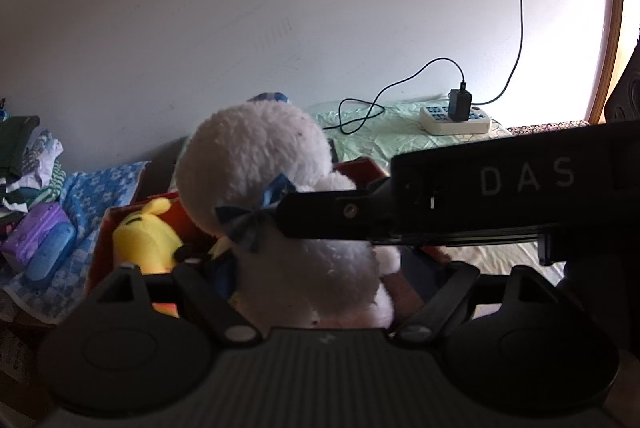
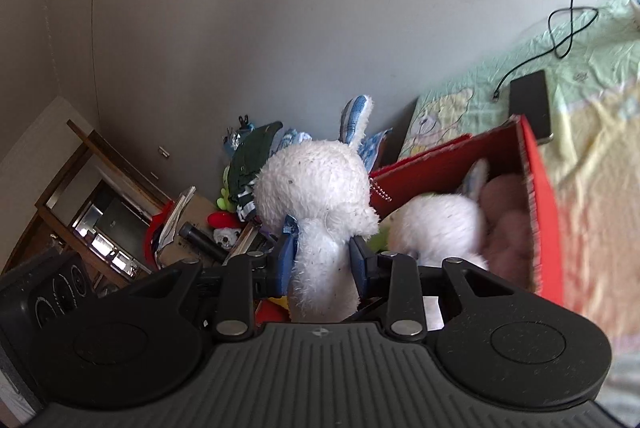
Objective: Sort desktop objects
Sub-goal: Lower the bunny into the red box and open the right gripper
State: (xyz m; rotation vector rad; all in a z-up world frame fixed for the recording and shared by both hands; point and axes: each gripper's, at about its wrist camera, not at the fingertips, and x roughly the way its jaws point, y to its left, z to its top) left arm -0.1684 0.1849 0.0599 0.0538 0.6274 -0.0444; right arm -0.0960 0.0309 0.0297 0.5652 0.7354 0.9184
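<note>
Right gripper (image 2: 322, 260) pinches a white plush rabbit (image 2: 316, 188) at the neck, blue pads (image 2: 286, 260) pressed into the fur, just at the near rim of the red box (image 2: 540, 196). A second white plush (image 2: 440, 224) and a yellow plush (image 1: 144, 240) lie inside. Left gripper (image 1: 316, 292): fingertips hidden behind the rabbit, so I cannot tell its state. Judgement: carry toward 2 o'clock, clear the rim, release low over open space so it does not roll out.

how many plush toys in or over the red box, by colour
white: 2, the held white plush in the right gripper and the boxed white plush
yellow plush: 1
pink plush: 1
total: 4, at the red box
</note>
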